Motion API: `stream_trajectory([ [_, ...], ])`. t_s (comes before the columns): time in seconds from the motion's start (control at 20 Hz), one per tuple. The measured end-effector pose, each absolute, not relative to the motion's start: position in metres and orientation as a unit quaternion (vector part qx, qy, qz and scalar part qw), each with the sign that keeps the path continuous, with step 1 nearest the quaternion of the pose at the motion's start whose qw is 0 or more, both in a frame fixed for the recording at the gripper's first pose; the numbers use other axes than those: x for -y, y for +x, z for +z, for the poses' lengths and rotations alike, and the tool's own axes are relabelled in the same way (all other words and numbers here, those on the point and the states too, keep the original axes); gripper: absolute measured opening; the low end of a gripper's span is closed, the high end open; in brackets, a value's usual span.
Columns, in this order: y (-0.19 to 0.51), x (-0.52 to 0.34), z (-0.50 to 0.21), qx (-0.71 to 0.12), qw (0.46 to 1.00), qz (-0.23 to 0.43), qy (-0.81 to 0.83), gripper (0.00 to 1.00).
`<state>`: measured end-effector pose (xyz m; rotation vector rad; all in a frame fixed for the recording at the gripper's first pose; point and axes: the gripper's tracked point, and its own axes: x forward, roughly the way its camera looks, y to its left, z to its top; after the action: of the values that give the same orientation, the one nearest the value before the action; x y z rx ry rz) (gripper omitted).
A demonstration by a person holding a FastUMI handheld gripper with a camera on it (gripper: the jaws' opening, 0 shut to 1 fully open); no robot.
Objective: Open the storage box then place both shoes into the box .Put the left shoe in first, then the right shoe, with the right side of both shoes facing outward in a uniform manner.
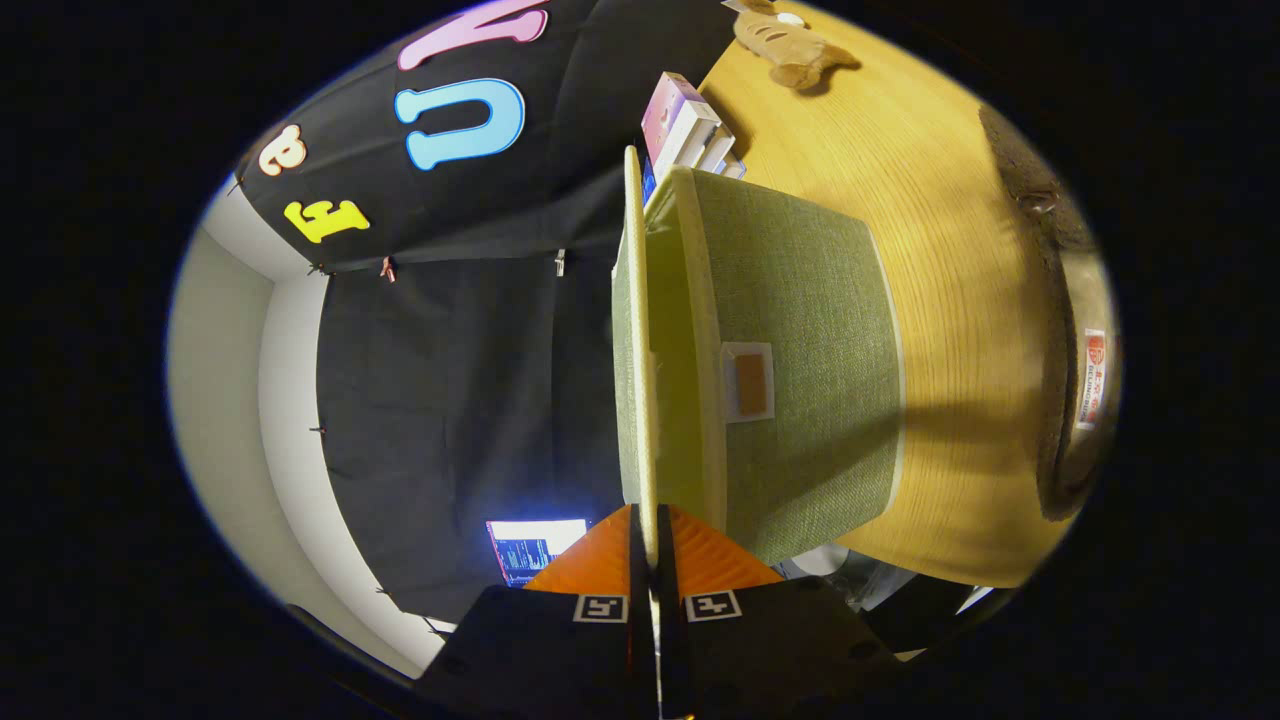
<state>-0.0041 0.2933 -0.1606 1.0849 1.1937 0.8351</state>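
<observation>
1. claw (pixel 652 545) pinches the thin edge of the lid (pixel 630 340), both orange fingers closed on it.
2. lid stands raised off the green fabric storage box (pixel 800 360) on the tabletop (pixel 950 250).
3. risk: so shallow a grip could slip, dropping the lid shut or tugging the box.

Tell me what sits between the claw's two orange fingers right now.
In the gripper view, the claw pinches the edge of the green storage box's lid, lifted away from the storage box. Nothing else lies between the fingers.
</observation>
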Motion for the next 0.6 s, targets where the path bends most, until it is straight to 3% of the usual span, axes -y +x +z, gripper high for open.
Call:
stream_trajectory([
  [0.6, 0.032, -0.364, -0.047, -0.459, 0.677, 0.39, 0.423, 0.07],
])
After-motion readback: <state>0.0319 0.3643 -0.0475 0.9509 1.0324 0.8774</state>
